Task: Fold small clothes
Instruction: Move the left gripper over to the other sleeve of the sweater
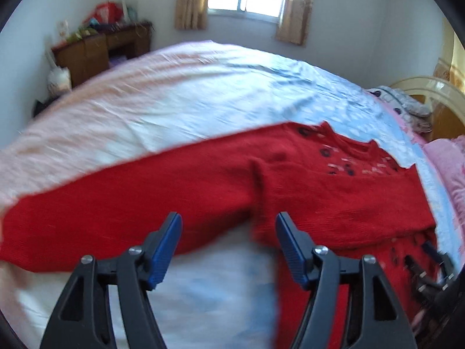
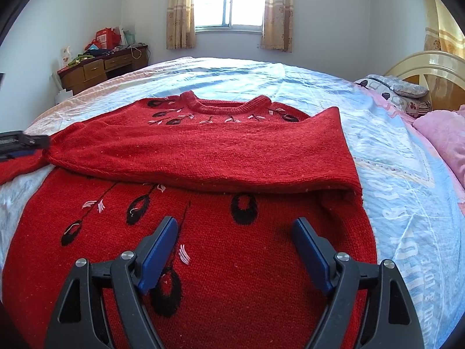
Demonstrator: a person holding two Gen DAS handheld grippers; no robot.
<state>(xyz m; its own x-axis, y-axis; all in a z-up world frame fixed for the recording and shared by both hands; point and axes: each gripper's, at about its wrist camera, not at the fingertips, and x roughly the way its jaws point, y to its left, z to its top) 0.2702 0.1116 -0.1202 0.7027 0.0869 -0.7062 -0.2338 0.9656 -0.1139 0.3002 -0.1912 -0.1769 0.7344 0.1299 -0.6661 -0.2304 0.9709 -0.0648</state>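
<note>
A red knitted sweater point(image 2: 232, 157) with black and pink embroidery lies flat on the bed, collar toward the window. One sleeve point(image 2: 203, 151) is folded across its chest. In the blurred left wrist view the other sleeve point(image 1: 101, 218) stretches out to the left over the sheet. My left gripper point(image 1: 228, 218) is open just above where that sleeve meets the body, its blue pads pressing on nothing. It also shows at the left edge of the right wrist view as the left gripper point(image 2: 20, 142). My right gripper point(image 2: 235, 221) hangs open over the sweater's lower front, holding nothing.
The bed's light blue and pink sheet point(image 2: 392, 151) spreads around the sweater. Pillows point(image 2: 401, 93) and a pink blanket point(image 2: 444, 136) lie by the headboard point(image 2: 430, 67) at right. A cluttered wooden desk point(image 2: 101, 67) stands at the back left, under a curtained window point(image 2: 229, 0).
</note>
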